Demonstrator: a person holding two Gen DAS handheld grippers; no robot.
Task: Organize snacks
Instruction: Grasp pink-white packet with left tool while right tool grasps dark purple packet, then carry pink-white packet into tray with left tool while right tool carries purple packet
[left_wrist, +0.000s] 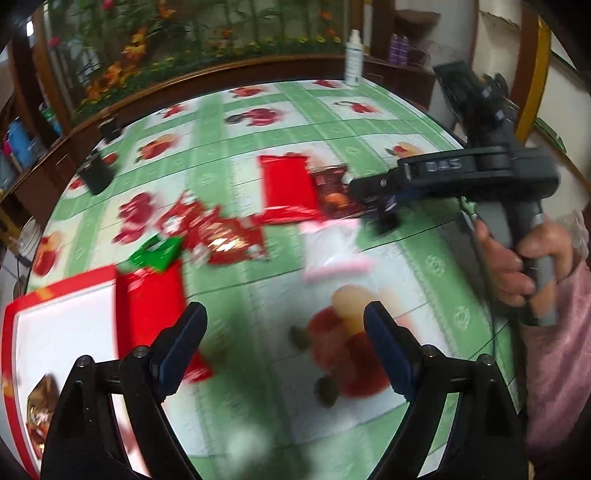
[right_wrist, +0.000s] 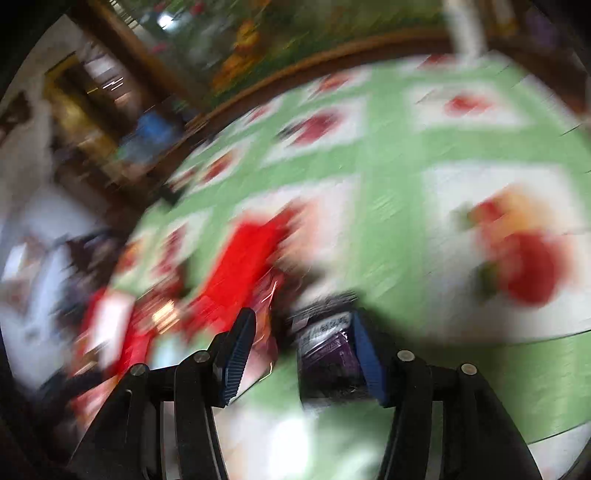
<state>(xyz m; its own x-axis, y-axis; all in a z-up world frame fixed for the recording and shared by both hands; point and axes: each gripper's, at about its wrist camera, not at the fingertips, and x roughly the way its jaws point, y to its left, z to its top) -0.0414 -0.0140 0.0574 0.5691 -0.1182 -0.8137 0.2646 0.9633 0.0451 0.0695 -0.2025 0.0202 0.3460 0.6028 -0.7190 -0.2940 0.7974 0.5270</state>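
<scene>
Snacks lie scattered mid-desk (left_wrist: 229, 155). The left gripper (left_wrist: 284, 325) hovers wide open, empty, beside the red tray (left_wrist: 22, 306). The right gripper (right_wrist: 303, 343) stands half-open around a purple packet (right_wrist: 327, 354); contact cannot be told. Centring the pads should precede closing.

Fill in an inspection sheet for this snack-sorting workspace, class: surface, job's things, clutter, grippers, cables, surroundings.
Surface: round table under a green checked fruit-print cloth.
Job's things: red-rimmed white tray; plain red packet; pink-edged clear packet; green packet; dark purple packet.
Clutter: white spray bottle; black cup.
Grippers: left gripper open, empty; right gripper around the purple packet, contact blurred.
Cables: nothing seen.
Surroundings: flower mural; wooden shelves.
</scene>
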